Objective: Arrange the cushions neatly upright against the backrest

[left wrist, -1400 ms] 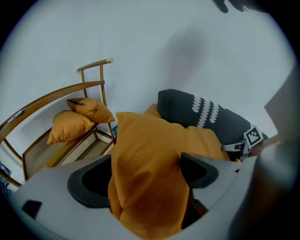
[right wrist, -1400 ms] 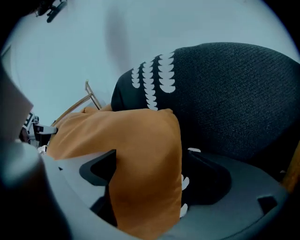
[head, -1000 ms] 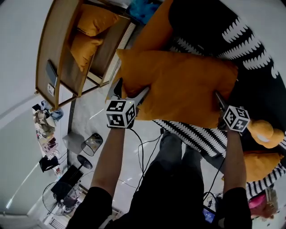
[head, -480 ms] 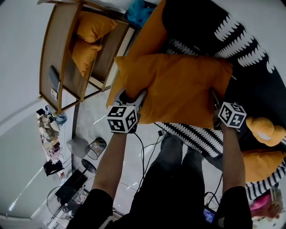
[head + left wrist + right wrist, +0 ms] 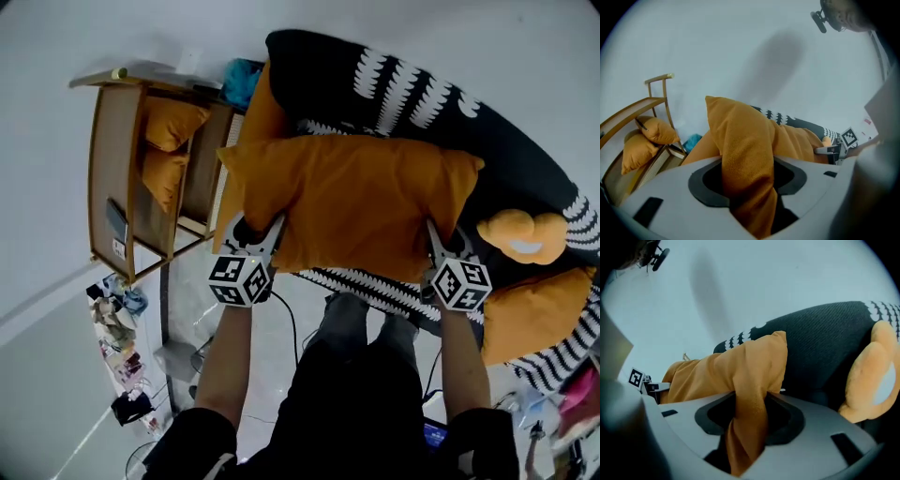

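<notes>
A big orange cushion (image 5: 356, 202) hangs in front of the black sofa with white pattern (image 5: 412, 84), held at its two near corners. My left gripper (image 5: 265, 232) has the left corner's fabric (image 5: 740, 140) bunched between its jaws, which are closing and press on it. The right corner (image 5: 750, 366) is pinched the same way in my right gripper (image 5: 434, 239), whose jaws are also closing. A second orange cushion (image 5: 530, 314) lies at the sofa's right end. A third (image 5: 258, 117) leans at the left end.
An orange plush toy (image 5: 520, 234) sits on the seat to the right of the held cushion. Left of the sofa stands a wooden chair (image 5: 112, 178) with two small orange cushions (image 5: 169, 122). Cables and clutter lie on the floor at the lower left.
Both grippers closed on the cushion's near corners and lifted it off the seat. It now hangs flatter and higher in front of the backrest.
</notes>
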`<action>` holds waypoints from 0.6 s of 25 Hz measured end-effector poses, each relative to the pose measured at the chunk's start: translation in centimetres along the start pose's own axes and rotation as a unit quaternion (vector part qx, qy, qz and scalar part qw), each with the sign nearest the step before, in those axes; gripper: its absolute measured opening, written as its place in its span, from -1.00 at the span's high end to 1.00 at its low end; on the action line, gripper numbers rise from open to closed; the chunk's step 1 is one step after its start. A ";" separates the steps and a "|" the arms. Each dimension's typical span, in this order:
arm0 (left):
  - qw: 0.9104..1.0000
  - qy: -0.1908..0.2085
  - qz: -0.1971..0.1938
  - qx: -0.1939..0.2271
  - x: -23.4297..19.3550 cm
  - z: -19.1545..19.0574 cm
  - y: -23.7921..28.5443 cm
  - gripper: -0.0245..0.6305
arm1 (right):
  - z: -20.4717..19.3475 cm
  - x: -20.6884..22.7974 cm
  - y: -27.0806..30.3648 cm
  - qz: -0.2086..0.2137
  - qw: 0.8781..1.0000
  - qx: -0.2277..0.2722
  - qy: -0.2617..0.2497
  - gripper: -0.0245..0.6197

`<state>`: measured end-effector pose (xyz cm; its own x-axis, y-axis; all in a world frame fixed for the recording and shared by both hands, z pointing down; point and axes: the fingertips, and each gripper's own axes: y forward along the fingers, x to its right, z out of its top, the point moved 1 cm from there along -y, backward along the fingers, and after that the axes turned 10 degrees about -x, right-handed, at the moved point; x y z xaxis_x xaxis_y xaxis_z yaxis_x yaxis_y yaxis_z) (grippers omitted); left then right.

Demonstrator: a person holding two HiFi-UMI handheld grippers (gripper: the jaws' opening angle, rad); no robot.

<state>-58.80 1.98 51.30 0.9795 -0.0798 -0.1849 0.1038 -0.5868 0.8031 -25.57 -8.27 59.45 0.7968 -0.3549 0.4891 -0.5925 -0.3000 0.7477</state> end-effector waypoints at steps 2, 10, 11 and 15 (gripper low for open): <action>1.000 0.017 -0.018 0.006 0.9 1.8 0.3 0.17 | 0.7 0.2 -2.0 -0.019 1.000 0.019 0.012 0.31; 0.990 0.088 -0.097 0.050 5.4 9.9 3.2 0.11 | 5.2 2.7 -8.6 -0.079 0.988 0.121 0.053 0.28; 0.988 0.096 -0.107 0.055 5.7 10.9 3.7 0.10 | 5.7 2.9 -8.8 -0.086 0.986 0.131 0.058 0.28; 0.979 0.131 -0.133 0.084 6.1 14.5 6.1 0.06 | 7.7 4.0 -8.3 -0.117 0.975 0.180 0.066 0.26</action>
<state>-54.66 -13.79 46.87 0.9346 0.2902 -0.2057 0.3529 -0.6843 0.6382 -18.36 -13.97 51.74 0.9092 -0.1303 0.3954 -0.3775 -0.6584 0.6511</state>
